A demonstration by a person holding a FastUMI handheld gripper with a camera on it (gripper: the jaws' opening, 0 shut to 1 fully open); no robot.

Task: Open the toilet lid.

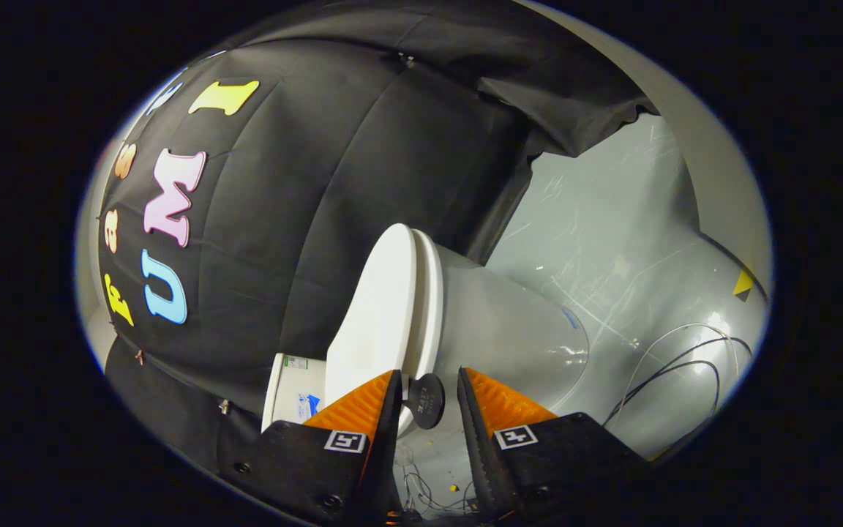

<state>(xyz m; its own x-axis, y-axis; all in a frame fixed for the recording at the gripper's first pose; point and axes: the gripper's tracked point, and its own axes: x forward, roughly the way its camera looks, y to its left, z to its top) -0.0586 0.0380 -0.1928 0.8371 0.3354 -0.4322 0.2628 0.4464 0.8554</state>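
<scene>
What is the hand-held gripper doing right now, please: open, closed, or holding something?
Hand-held gripper: open, holding nothing; its fingers sit either side of the small dark tab at the edge of the toilet lid, with gaps showing on both sides.

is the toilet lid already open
No, the toilet lid lies flat on the seat; the open gripper straddles its handle tab.
</scene>
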